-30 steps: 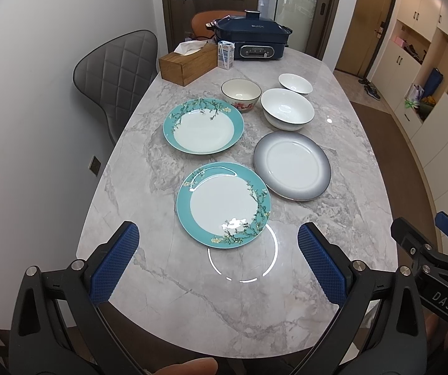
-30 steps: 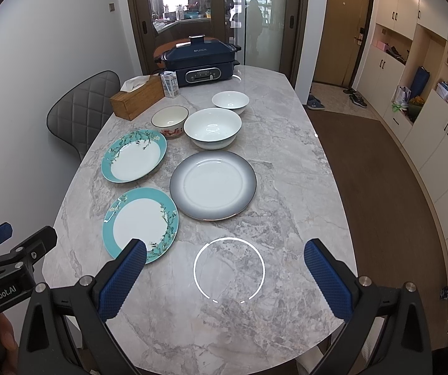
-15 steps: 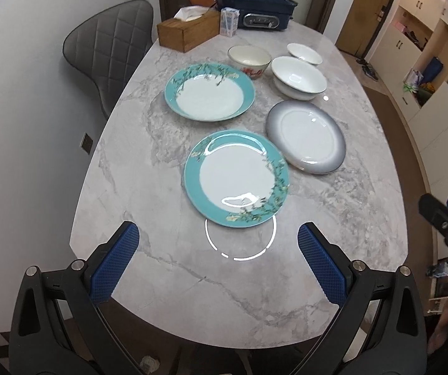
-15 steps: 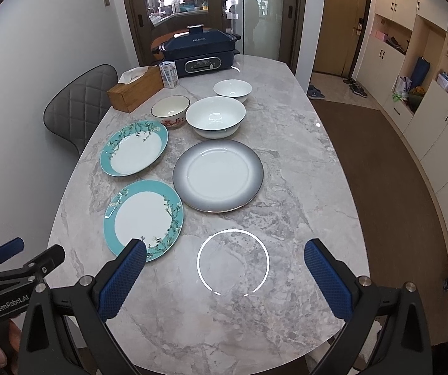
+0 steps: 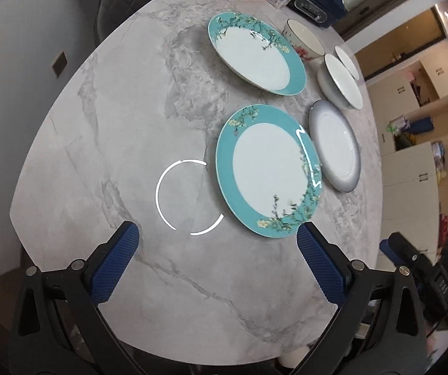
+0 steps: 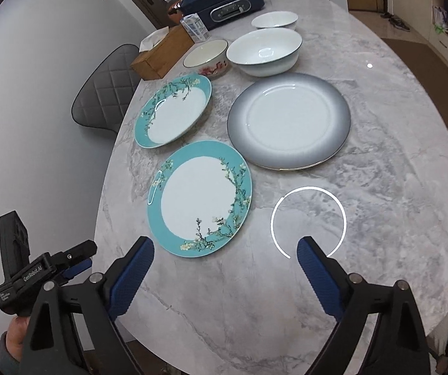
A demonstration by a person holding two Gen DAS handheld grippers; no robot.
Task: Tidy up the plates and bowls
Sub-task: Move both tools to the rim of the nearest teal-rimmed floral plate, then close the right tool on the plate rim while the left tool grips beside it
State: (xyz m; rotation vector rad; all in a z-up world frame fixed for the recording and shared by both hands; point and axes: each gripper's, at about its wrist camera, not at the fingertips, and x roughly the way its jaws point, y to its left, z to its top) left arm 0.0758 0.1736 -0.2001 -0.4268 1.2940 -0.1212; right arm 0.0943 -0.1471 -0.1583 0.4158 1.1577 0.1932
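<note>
Dropping toward the counter since a second ago, both spread, empty claws, left and right, the right just narrowing slightly, now close on the near teal plate, probably the first to stack.

Both fisheye cameras look steeply down over their own blue-padded fingers at the near end of the marble table. The left wrist view is rolled and sits closest to the near teal plate, which lies right of its centre. The right wrist view holds that teal plate left of centre. Both share all plates and bowls beyond it.
</note>
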